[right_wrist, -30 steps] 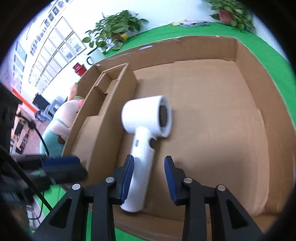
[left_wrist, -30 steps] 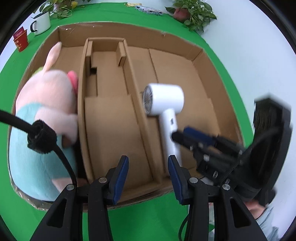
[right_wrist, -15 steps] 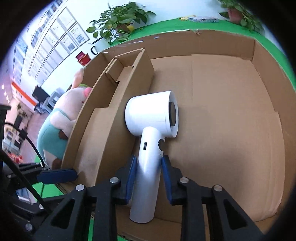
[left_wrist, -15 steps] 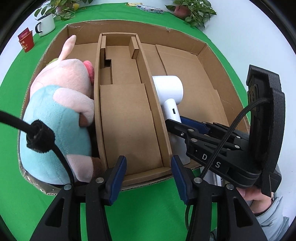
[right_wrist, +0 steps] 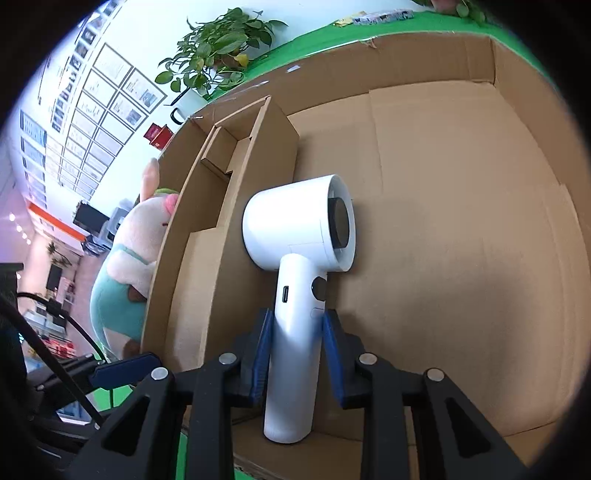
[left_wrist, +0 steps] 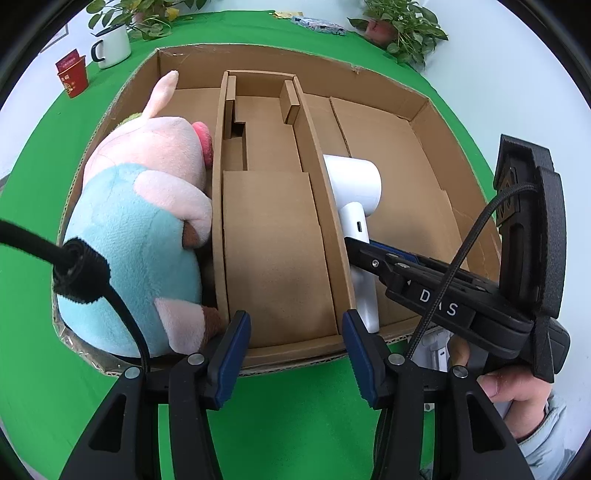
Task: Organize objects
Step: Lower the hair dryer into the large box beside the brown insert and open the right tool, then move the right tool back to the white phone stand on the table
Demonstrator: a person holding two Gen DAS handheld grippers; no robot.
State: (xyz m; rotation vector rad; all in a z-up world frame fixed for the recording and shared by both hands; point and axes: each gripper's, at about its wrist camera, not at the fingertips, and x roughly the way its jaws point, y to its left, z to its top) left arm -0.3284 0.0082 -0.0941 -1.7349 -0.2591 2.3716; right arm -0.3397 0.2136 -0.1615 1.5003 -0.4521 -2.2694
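A white hair dryer lies in the right compartment of a large cardboard box, against the divider. My right gripper is shut on its handle. The dryer also shows in the left wrist view, with the right gripper across its handle. A pink and blue plush pig fills the box's left compartment. My left gripper is open and empty at the box's near edge, in front of the middle compartment.
The middle compartment holds a cardboard insert. A white mug and a red cup stand on the green table beyond the box's far left. Potted plants stand at the back.
My right gripper has closed on the hair dryer's handle. My left gripper has pulled back towards the box's near edge and stayed open.
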